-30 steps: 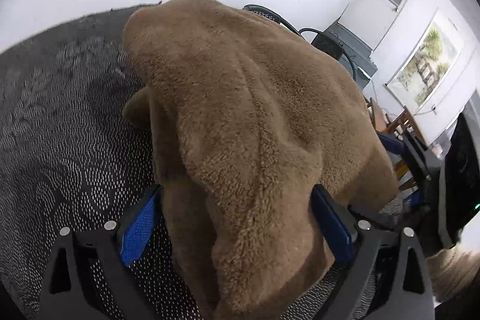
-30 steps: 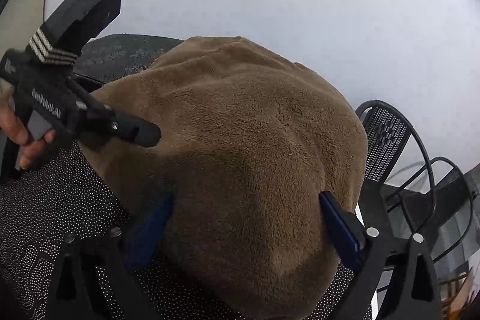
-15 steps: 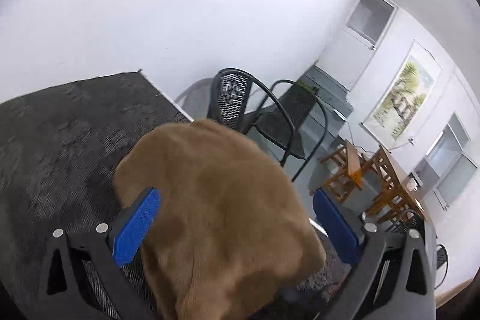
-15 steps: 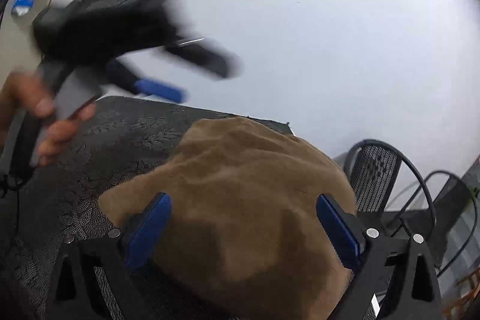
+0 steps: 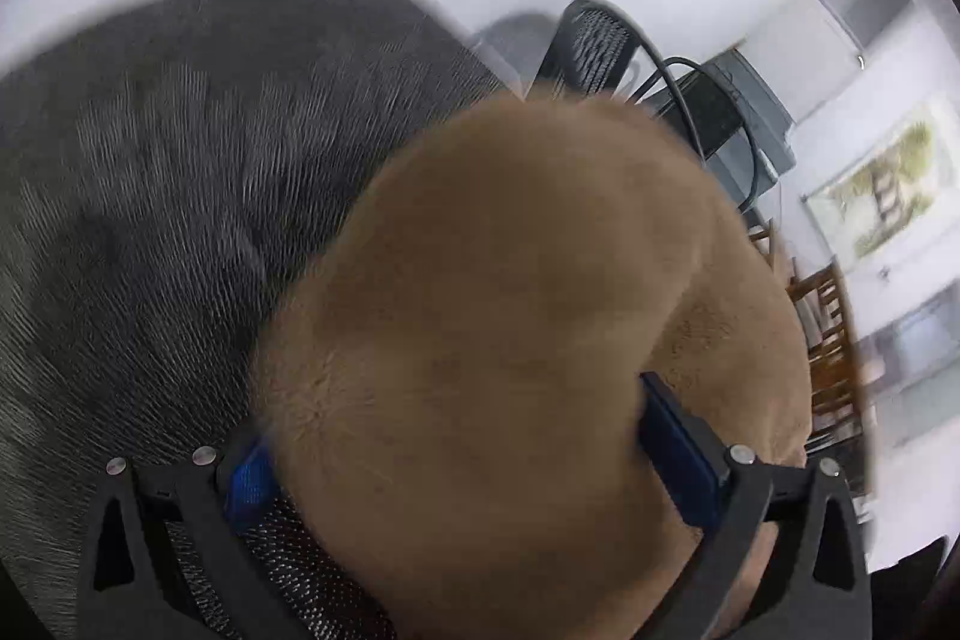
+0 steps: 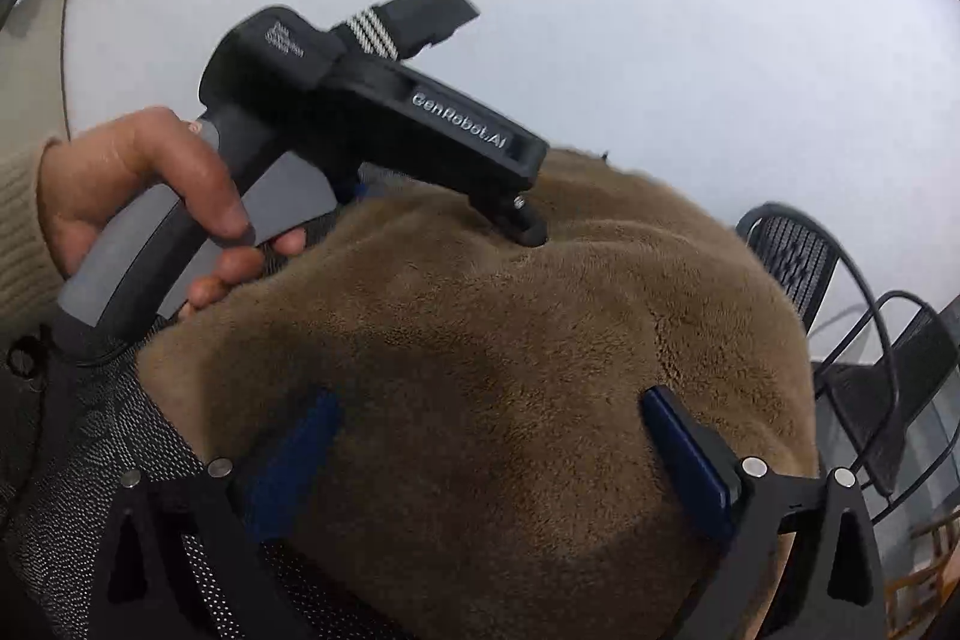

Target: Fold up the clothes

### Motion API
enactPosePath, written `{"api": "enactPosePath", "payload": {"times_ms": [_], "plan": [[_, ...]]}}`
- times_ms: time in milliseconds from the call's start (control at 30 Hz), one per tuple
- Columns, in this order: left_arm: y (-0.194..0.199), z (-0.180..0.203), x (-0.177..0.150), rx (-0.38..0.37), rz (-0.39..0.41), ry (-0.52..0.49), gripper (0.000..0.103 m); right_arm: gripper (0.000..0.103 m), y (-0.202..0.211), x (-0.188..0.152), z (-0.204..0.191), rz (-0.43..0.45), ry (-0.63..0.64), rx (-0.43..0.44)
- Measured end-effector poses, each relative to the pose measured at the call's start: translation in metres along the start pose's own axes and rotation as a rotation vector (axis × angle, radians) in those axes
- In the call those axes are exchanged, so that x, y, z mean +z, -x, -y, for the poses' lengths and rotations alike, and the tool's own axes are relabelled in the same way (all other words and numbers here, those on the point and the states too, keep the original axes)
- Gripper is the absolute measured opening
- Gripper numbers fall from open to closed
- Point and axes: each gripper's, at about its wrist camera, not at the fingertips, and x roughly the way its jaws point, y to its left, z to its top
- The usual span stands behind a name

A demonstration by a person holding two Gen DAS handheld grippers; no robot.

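A brown fleece garment [image 5: 510, 310] lies bunched on the dark patterned tablecloth [image 5: 180, 190]. My left gripper [image 5: 465, 466] has its jaws wide, and the fleece bulges up between the blue pads [image 5: 678, 454] and over them. My right gripper [image 6: 492, 460] is also wide open, with the same garment [image 6: 480, 328] filling the gap between its pads [image 6: 690, 460]. In the right wrist view a hand [image 6: 138, 184] holds the left tool, and one of its black fingertips [image 6: 531, 235] dips into the top of the fleece.
The table's far edge [image 5: 456, 34] is close behind the garment. Black mesh chairs [image 5: 600, 40] stand just beyond it, also seen as chairs [image 6: 798, 250] at the right. Wooden chairs [image 5: 834, 340], a picture on the wall [image 5: 888, 184] and a white wall lie further off.
The left gripper swung up and away from the garment, then came back down onto its top. The fleece pile has sunk and spread lower on the cloth. The right gripper shifted slightly.
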Motion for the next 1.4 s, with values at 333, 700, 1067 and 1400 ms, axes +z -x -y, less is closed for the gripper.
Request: {"api": "enactPosePath", "payload": {"times_ms": [333,700,1067,1400], "plan": [[-0.004,0.009,-0.004,0.019,0.034,-0.041,0.103,0.103,0.010,-0.004,-0.003,-0.019,-0.011,0.010],[0.069,0.065,-0.012,-0.008,0.214,-0.170,0.103,0.103,0.066,-0.014,0.008,0.125,-0.076,0.022],[0.074,0.098,-0.031,-0.036,0.297,-0.222,0.103,0.103,0.100,-0.040,0.066,0.117,-0.258,-0.013],[0.082,0.086,-0.020,-0.134,0.322,-0.188,0.103,0.103,0.075,-0.028,0.057,0.194,-0.262,0.053]]}}
